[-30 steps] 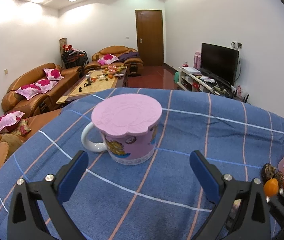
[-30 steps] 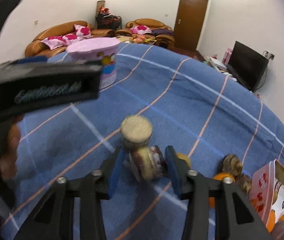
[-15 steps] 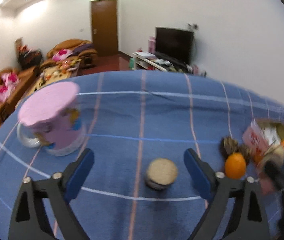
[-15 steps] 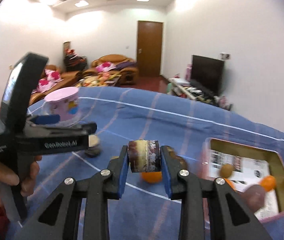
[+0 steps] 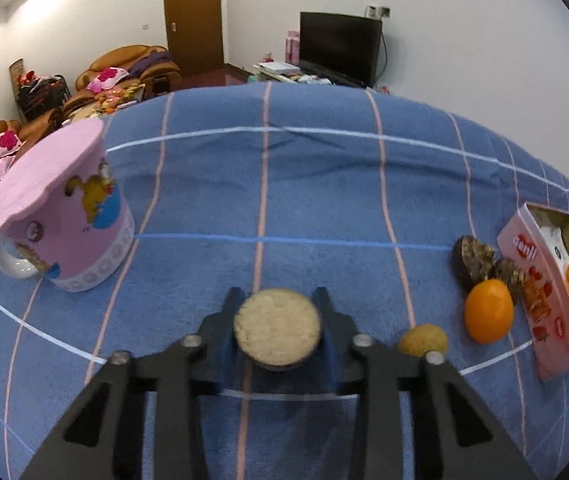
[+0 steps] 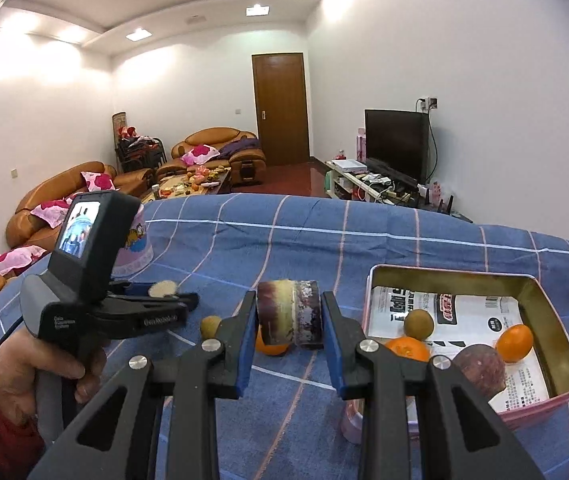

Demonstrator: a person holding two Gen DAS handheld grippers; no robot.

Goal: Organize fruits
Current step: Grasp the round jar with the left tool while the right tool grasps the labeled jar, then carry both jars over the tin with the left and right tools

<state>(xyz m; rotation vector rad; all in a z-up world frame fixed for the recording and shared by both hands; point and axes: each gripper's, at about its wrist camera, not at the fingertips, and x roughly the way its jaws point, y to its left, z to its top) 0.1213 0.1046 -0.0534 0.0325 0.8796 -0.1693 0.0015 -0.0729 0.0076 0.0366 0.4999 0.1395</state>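
Observation:
A halved fruit (image 5: 277, 326) with a pale cut face and dark rind sits on the blue checked cloth. My left gripper (image 5: 277, 305) is closing on it, with a pad pressed to each side; the same gripper (image 6: 164, 292) shows in the right wrist view in a person's hand. My right gripper (image 6: 288, 307) is shut on a purple-brown fruit half (image 6: 288, 314), held above the cloth just left of the pink tin (image 6: 444, 270). Inside the tin lie two oranges (image 6: 516, 342), a small brown fruit (image 6: 418, 322) and a purple fruit (image 6: 480, 368).
On the cloth left of the tin (image 5: 532, 280) lie an orange (image 5: 488, 316), a small tan fruit (image 5: 422, 340) and dark fruit halves (image 5: 474, 258). A pink lidded mug (image 5: 68, 216) stands at the left. Sofas, a television and a door lie beyond the table.
My left gripper swung from the mug to the pale fruit half and its fingers closed in around it. My right gripper lifted its fruit half and carried it right, beside the tin.

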